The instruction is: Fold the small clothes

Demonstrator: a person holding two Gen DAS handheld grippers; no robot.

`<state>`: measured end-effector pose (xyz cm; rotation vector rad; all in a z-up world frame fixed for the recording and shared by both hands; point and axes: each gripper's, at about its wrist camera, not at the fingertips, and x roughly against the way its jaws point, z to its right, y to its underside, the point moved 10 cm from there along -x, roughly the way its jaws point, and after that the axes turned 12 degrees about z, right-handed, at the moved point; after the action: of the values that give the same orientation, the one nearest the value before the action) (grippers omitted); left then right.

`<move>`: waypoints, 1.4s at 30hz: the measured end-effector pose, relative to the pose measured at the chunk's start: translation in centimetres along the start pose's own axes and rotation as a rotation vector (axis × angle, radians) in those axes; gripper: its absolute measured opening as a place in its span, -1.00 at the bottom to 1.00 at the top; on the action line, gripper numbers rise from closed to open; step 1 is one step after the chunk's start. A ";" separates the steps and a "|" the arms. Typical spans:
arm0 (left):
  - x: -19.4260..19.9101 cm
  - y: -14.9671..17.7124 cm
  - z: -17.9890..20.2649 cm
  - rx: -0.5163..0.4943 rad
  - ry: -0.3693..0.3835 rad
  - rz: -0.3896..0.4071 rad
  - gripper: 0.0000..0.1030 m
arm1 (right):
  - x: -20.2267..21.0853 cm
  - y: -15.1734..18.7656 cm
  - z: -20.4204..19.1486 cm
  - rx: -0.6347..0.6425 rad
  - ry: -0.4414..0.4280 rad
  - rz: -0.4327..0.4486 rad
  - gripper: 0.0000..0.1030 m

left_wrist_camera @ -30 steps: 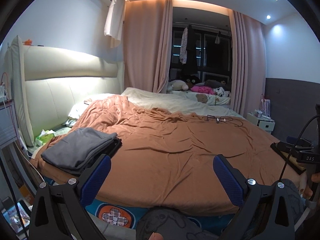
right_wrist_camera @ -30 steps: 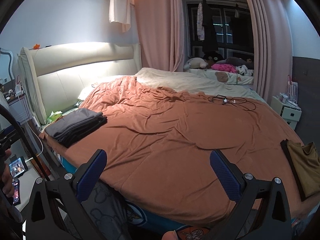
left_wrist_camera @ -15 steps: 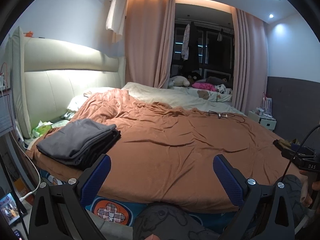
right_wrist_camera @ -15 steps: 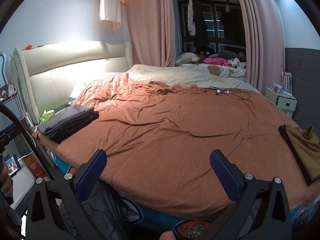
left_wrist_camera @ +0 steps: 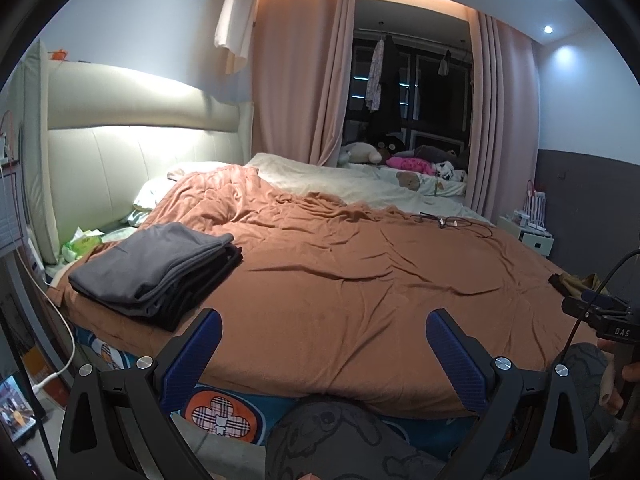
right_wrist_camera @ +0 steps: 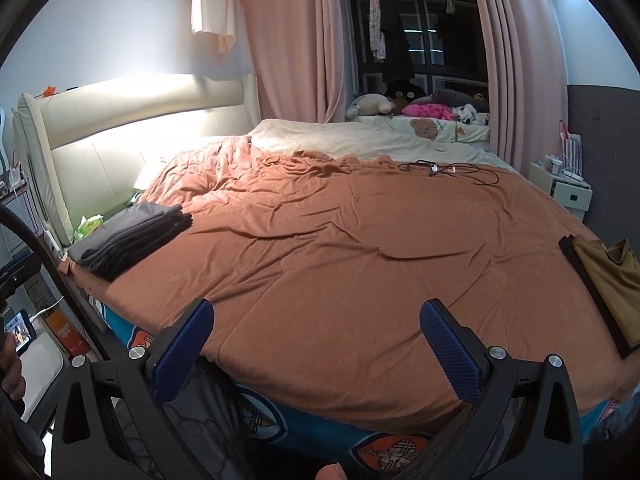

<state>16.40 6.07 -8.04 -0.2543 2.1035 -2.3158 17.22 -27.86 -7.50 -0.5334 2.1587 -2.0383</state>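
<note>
A stack of folded grey and black clothes (left_wrist_camera: 160, 270) (right_wrist_camera: 128, 236) lies on the near left corner of the orange bedspread (left_wrist_camera: 360, 280) (right_wrist_camera: 352, 248). Mustard and black garments (right_wrist_camera: 604, 276) lie at the right edge of the bed; in the left wrist view only a corner of these garments (left_wrist_camera: 576, 282) shows. My left gripper (left_wrist_camera: 324, 354) hangs open over the front edge of the bed, holding nothing. Likewise my right gripper (right_wrist_camera: 316, 346) is open and empty above the front edge, well left of the mustard garment.
A black cable (right_wrist_camera: 448, 169) lies on the far part of the bed. Stuffed toys (right_wrist_camera: 416, 106) line the window. A cream headboard (right_wrist_camera: 132, 136) stands left, a white nightstand (right_wrist_camera: 568, 192) right. A person's knee (left_wrist_camera: 340, 436) is below the bed edge. A phone (right_wrist_camera: 20, 330) lies low left.
Both grippers have moved closer to the bed and a little lower; the folded stack and the bedspread look larger. Both stay open and empty.
</note>
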 end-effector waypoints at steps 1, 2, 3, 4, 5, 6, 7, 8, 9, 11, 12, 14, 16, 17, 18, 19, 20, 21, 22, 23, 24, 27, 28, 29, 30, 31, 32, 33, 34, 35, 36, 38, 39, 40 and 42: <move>0.0 0.0 0.0 -0.001 -0.001 -0.002 0.99 | 0.0 0.0 0.1 -0.002 -0.001 -0.001 1.00; 0.0 0.1 0.0 -0.002 -0.002 -0.003 0.99 | 0.0 -0.1 0.2 -0.004 -0.002 -0.002 1.00; 0.1 0.1 -0.1 -0.002 -0.003 -0.004 0.99 | 0.1 -0.1 0.2 -0.006 -0.003 -0.001 1.00; 0.1 0.2 -0.1 -0.002 -0.003 -0.005 0.99 | 0.1 -0.2 0.2 -0.006 -0.003 0.000 1.00; 0.1 0.2 -0.1 -0.002 -0.002 -0.006 0.99 | 0.2 -0.3 0.3 -0.006 0.000 0.002 1.00; 0.1 0.2 -0.1 -0.003 -0.001 -0.006 0.99 | 0.2 -0.2 0.3 -0.005 0.000 0.004 1.00; 0.2 0.2 -0.1 -0.004 -0.003 -0.005 0.99 | 0.3 -0.2 0.3 -0.005 0.000 0.006 1.00; 0.1 0.2 -0.1 -0.003 -0.002 -0.005 0.99 | 0.4 -0.1 0.4 -0.005 -0.001 0.006 1.00; 0.2 0.2 0.0 -0.005 -0.001 -0.003 0.99 | 0.4 -0.1 0.5 -0.007 0.000 0.006 1.00; 0.2 0.1 0.1 -0.009 -0.001 -0.002 0.99 | 0.5 -0.2 0.5 -0.007 0.000 0.008 1.00; 0.3 0.1 0.1 -0.009 -0.002 -0.001 0.99 | 0.5 -0.1 0.6 -0.008 0.000 0.008 1.00; 0.3 0.1 0.1 -0.008 -0.001 -0.001 0.99 | 0.6 -0.1 0.7 -0.010 -0.001 0.009 1.00; 0.3 0.1 0.1 -0.010 -0.002 0.000 0.99 | 0.6 0.0 0.6 -0.011 -0.001 0.008 1.00; 0.3 0.1 0.1 -0.010 -0.002 0.000 0.99 | 0.5 0.1 0.6 -0.011 -0.001 0.008 1.00; 0.3 0.1 0.1 -0.010 -0.002 -0.001 0.99 | 0.5 0.1 0.6 -0.011 -0.001 0.008 1.00; 0.4 0.1 0.1 -0.009 -0.002 -0.001 0.99 | 0.6 0.0 0.6 -0.012 -0.001 0.009 1.00; 0.3 0.1 0.1 -0.008 -0.001 -0.001 0.99 | 0.5 0.1 0.6 -0.012 -0.001 0.009 1.00; 0.3 0.1 0.1 -0.008 -0.001 0.000 0.99 | 0.5 0.1 0.7 -0.012 -0.001 0.009 1.00; 0.3 0.1 0.0 -0.009 -0.002 0.000 0.99 | 0.6 0.1 0.7 -0.013 -0.001 0.009 1.00; 0.3 0.1 0.0 -0.009 -0.002 0.000 0.99 | 0.6 0.1 0.7 -0.013 -0.001 0.009 1.00; 0.3 0.1 0.0 -0.010 -0.001 0.000 0.99 | 0.5 0.1 0.7 -0.013 -0.002 0.009 1.00; 0.5 0.0 0.2 -0.014 0.000 0.003 0.99 | 0.6 0.1 0.5 -0.014 -0.001 0.010 1.00; 0.6 -0.1 0.2 -0.017 0.000 0.004 0.99 | 0.6 0.1 0.5 -0.014 0.000 0.010 1.00; 0.6 -0.1 0.4 -0.019 0.000 0.004 0.99 | 0.6 0.1 0.5 -0.014 0.000 0.010 1.00; 0.6 -0.2 0.4 -0.019 0.001 0.005 0.99 | 0.6 0.1 0.5 -0.015 0.000 0.010 1.00; 0.7 -0.3 0.5 -0.020 0.000 0.006 0.99 | 0.6 0.1 0.5 -0.015 0.000 0.010 1.00; 0.7 -0.3 0.6 -0.020 0.001 0.007 0.99 | 0.6 0.1 0.5 -0.016 0.001 0.011 1.00; 0.8 -0.3 0.8 -0.021 0.000 0.008 0.99 | 0.6 0.0 0.5 -0.017 0.002 0.011 1.00; 0.8 -0.4 0.8 -0.022 0.000 0.008 0.99 | 0.7 0.0 0.4 -0.017 0.002 0.011 1.00; 0.8 -0.4 0.8 -0.021 0.000 0.008 0.99 | 0.6 0.0 0.4 -0.017 0.003 0.012 1.00; 0.8 -0.4 0.8 -0.020 0.001 0.008 0.99 | 0.6 0.0 0.4 -0.017 0.003 0.011 1.00; 0.8 -0.4 0.9 -0.019 0.001 0.009 0.99 | 0.6 0.0 0.4 -0.017 0.002 0.010 1.00; 0.8 -0.4 0.9 -0.019 0.001 0.009 0.99 | 0.6 0.0 0.4 -0.017 0.003 0.011 1.00; 0.8 -0.4 0.9 -0.019 0.001 0.010 0.99 | 0.7 0.0 0.4 -0.017 0.003 0.010 1.00; 0.8 -0.4 0.9 -0.020 0.002 0.009 0.99 | 0.6 0.0 0.4 -0.017 0.003 0.010 1.00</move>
<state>15.77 5.14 -7.47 -0.2422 2.1252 -2.2918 16.77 -28.48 -7.45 -0.5208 2.1774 -2.0184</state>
